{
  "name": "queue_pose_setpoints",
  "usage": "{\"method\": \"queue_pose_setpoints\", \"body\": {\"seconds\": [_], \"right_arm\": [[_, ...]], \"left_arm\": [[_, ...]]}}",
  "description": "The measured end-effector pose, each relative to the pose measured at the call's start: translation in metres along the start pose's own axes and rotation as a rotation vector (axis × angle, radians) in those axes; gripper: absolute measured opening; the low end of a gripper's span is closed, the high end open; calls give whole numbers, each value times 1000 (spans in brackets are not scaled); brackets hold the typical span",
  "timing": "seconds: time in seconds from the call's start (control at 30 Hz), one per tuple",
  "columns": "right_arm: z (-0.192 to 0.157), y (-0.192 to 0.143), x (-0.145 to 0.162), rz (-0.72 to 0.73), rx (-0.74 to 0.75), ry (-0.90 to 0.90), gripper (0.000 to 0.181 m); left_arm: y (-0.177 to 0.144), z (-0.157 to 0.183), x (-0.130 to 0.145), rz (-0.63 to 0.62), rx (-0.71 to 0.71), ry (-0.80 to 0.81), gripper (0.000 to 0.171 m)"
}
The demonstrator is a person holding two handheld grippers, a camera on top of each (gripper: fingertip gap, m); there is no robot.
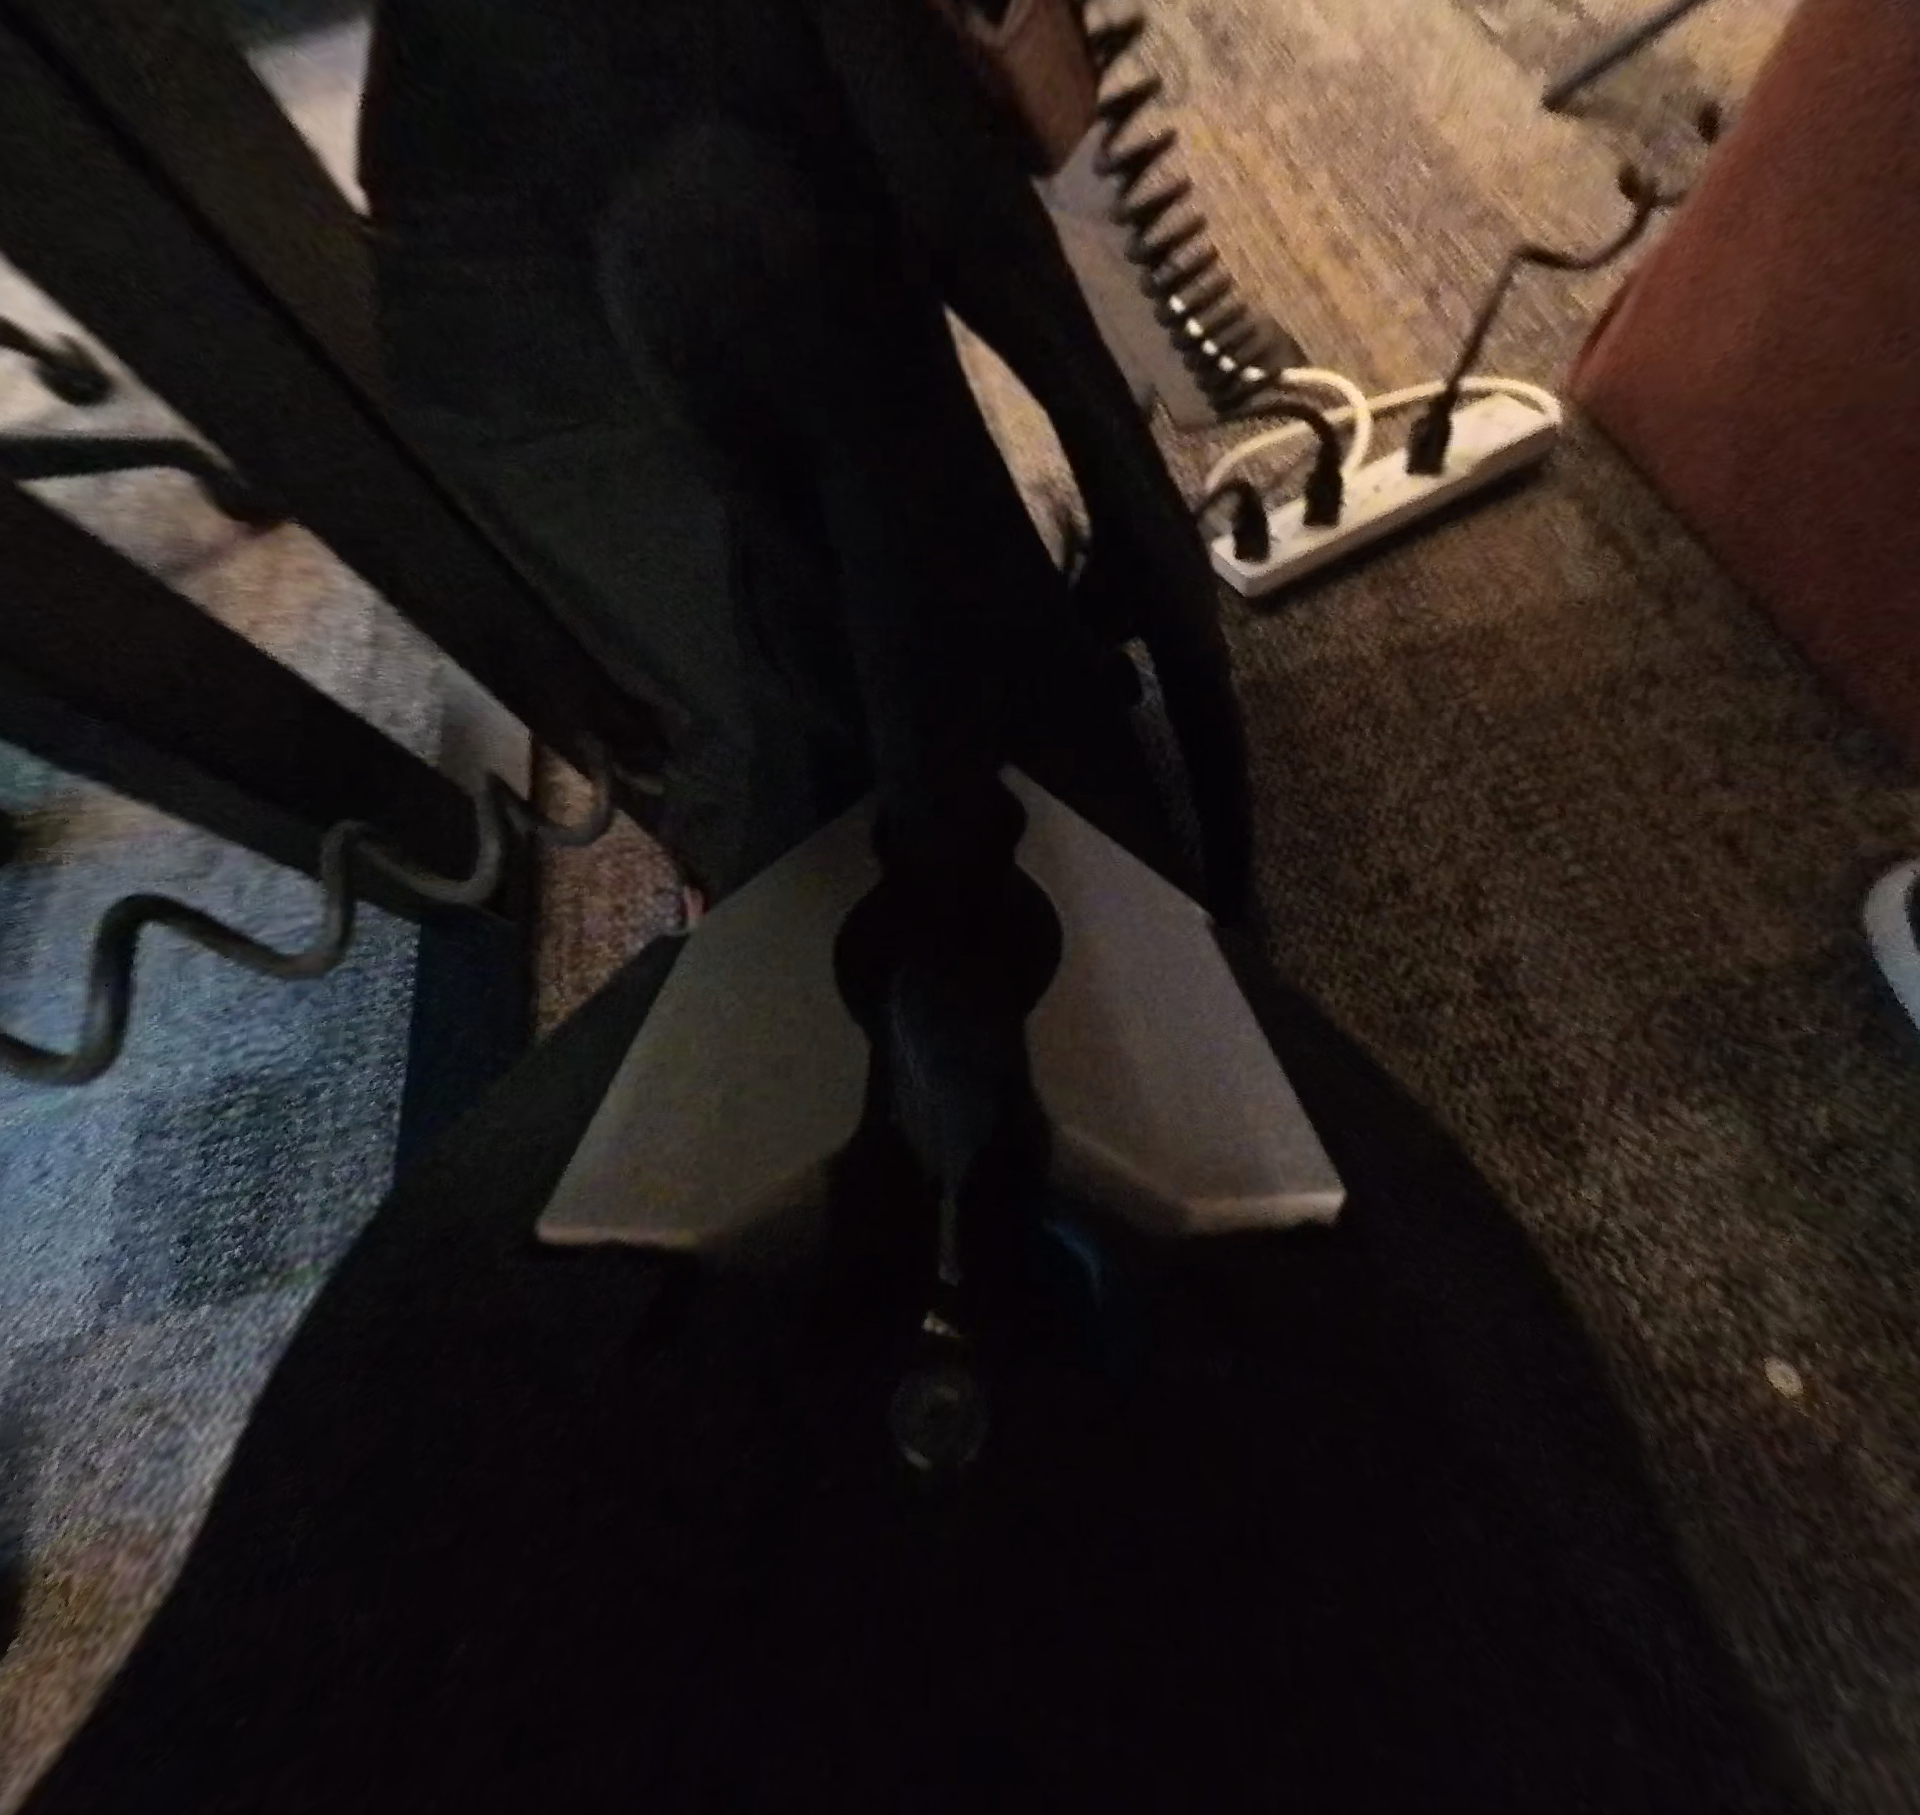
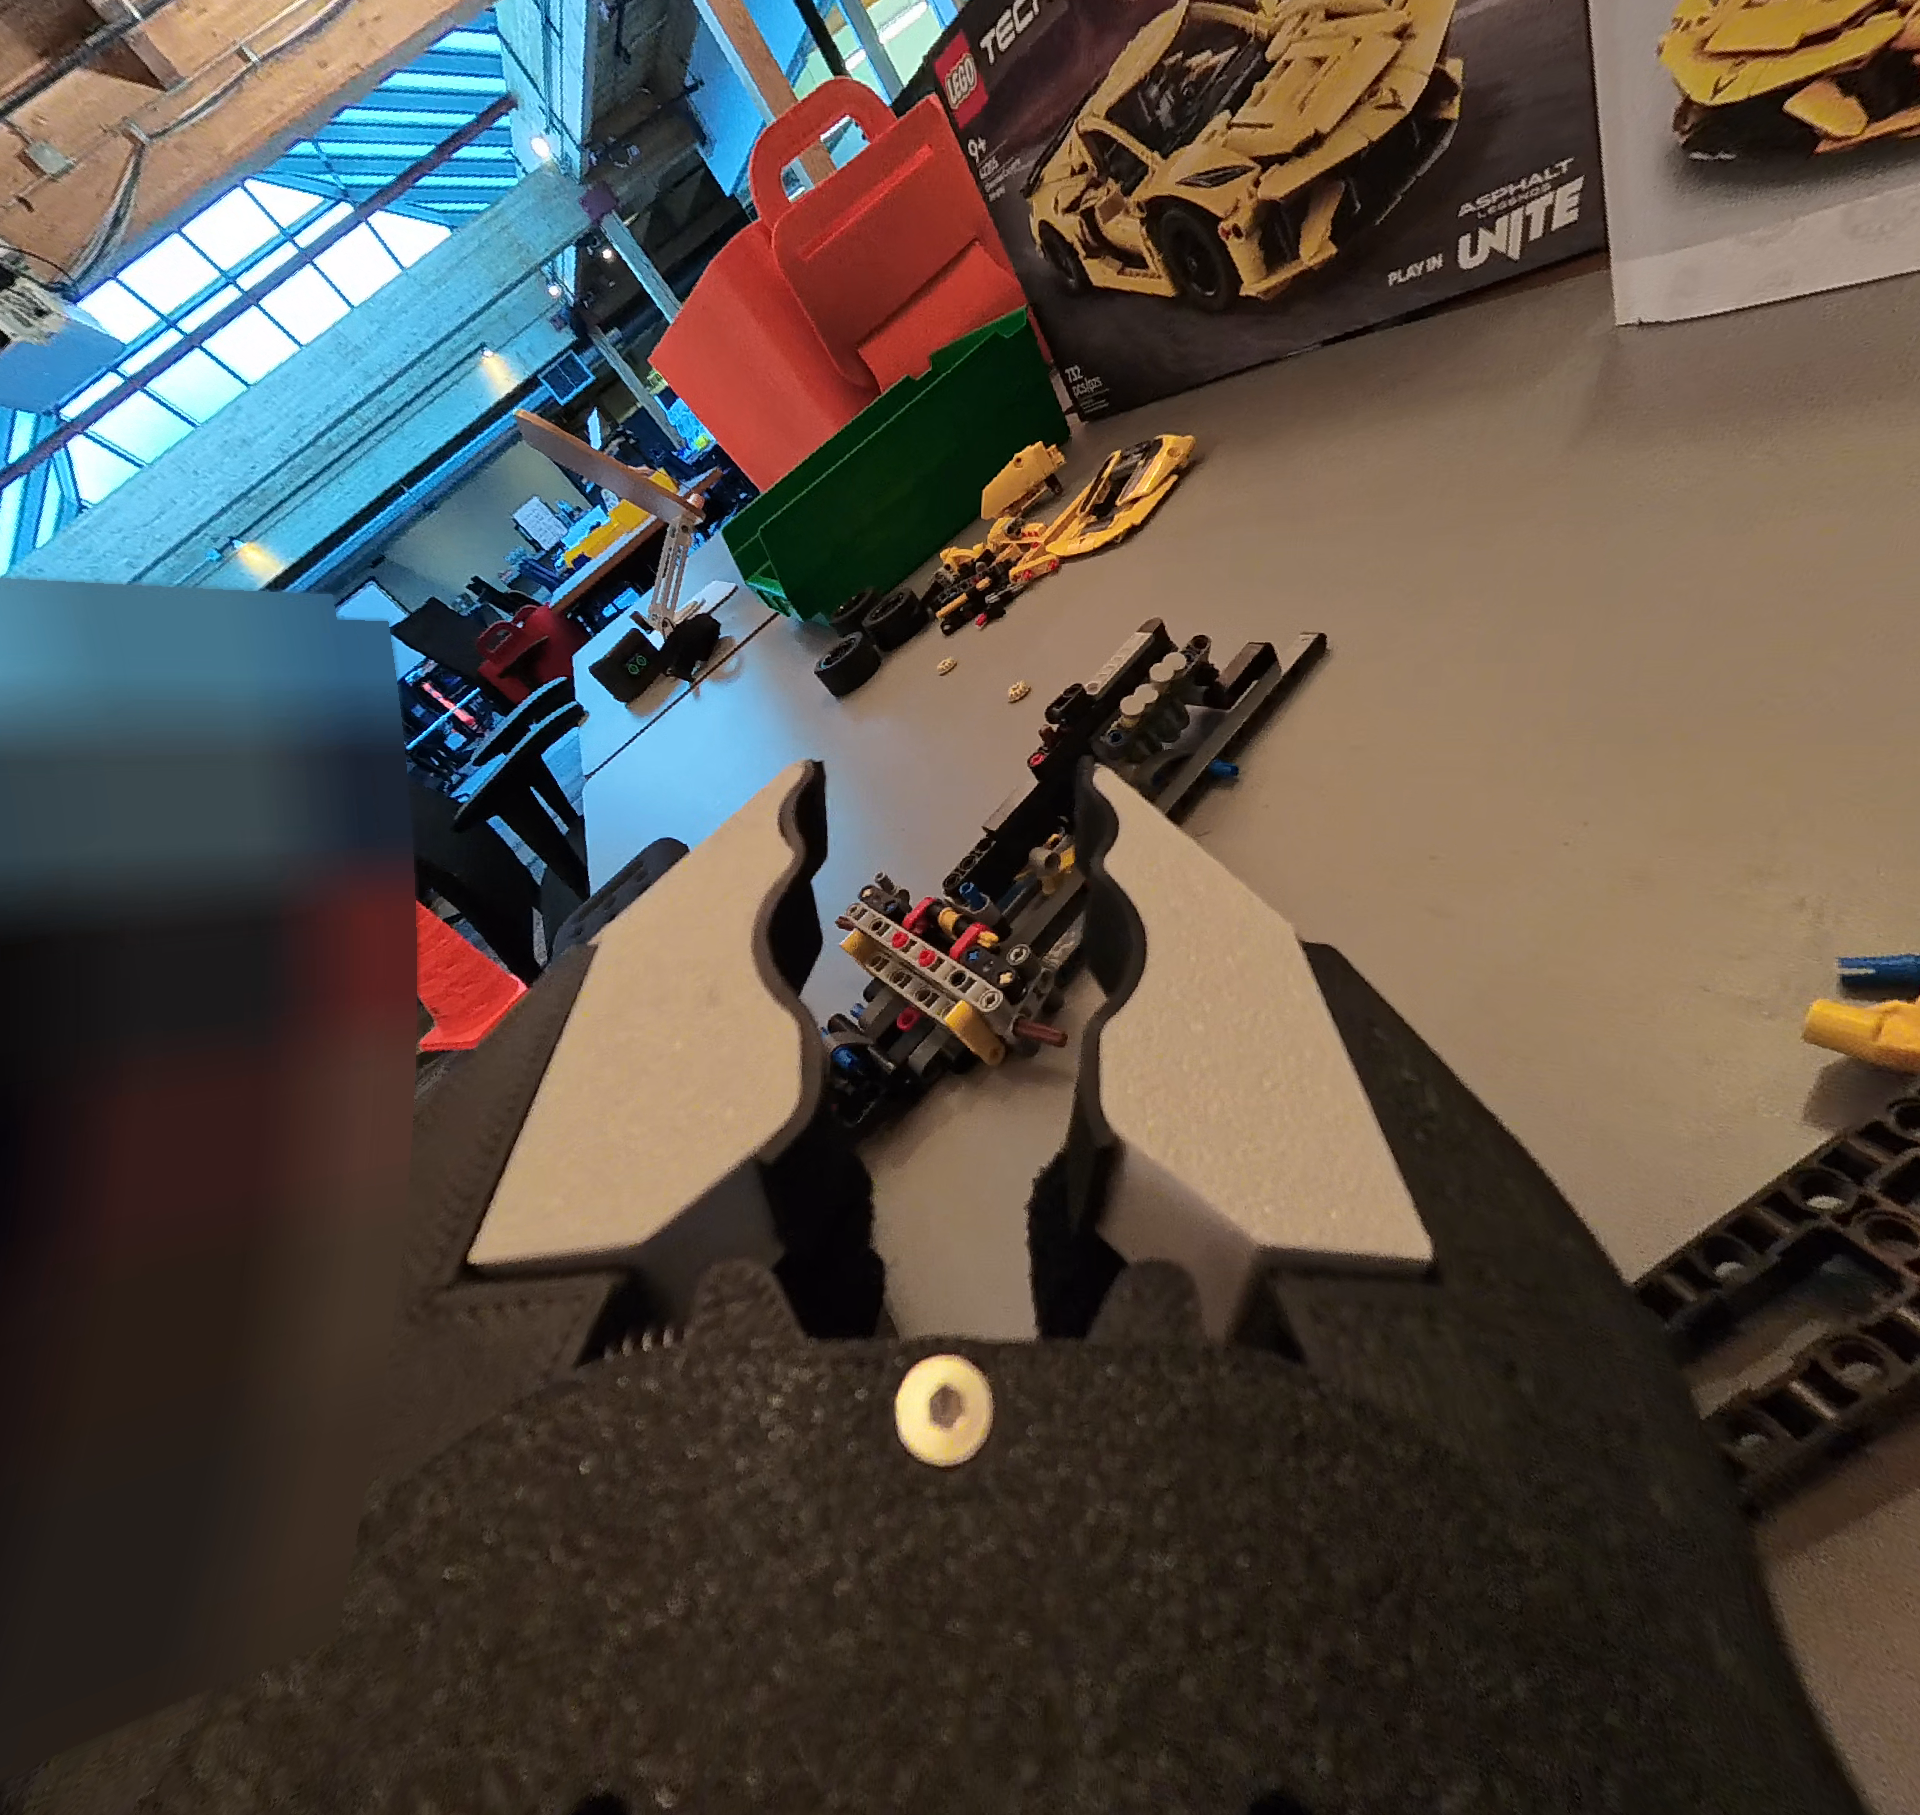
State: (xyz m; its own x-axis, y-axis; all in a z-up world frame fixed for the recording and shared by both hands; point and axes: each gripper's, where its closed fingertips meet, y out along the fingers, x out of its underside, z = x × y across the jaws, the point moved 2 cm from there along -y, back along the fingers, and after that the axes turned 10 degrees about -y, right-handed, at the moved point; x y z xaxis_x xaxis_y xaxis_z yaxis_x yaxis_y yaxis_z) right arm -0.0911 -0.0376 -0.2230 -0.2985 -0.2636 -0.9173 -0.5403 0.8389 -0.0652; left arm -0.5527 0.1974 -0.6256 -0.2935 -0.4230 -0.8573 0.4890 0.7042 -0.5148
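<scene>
In the right wrist view my right gripper (image 2: pixel 951 789) is open and empty, low over a grey table (image 2: pixel 1507 726). A partly built toy car chassis (image 2: pixel 966 965) of black, grey and yellow beams lies on the table. Its near end shows in the gap between my grey fingers (image 2: pixel 665 1038). I cannot tell whether they touch it. In the left wrist view my left gripper (image 1: pixel 940 820) points down at a carpeted floor (image 1: pixel 1507 882) in dim light. Its jaws are together with nothing seen between them. It is close to dark table legs (image 1: pixel 260 394).
On the table: a large toy-car box (image 2: pixel 1299 155), a white booklet (image 2: pixel 1766 103), a red carry case (image 2: pixel 831 290), a green tray (image 2: pixel 914 487), yellow body panels (image 2: pixel 1101 498), black wheels (image 2: pixel 873 622), a black beam frame (image 2: pixel 1818 1277). On the floor: a white power strip (image 1: pixel 1382 487), a coiled cable (image 1: pixel 1174 238), a reddish-brown block (image 1: pixel 1787 363).
</scene>
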Motion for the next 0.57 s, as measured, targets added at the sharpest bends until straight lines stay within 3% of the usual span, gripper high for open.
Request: {"method": "queue_pose_setpoints", "body": {"seconds": [0.1,0.17,0.27,0.33,0.43,0.5,0.57], "right_arm": [[-3,1,1,-7,-1,-21,47],[-4,0,0,-3,7,-37,47],[-4,0,1,-7,-1,-28,47],[-6,0,1,-4,-18,-17,47],[-7,-2,-1,10,-23,-17,47],[-7,-1,0,-1,-26,-15,47],[-8,2,3,-20,-39,-10,47]], "left_arm": [[-33,1,32,-17,-176,13,38],[-70,23,61,37,-218,6,39],[-98,121,157,-95,6,-88,38],[-94,193,229,-258,129,-138,38],[-69,262,309,-399,135,-251,38],[-45,295,331,-380,143,-352,38],[-18,309,340,-298,94,-318,39]]}}
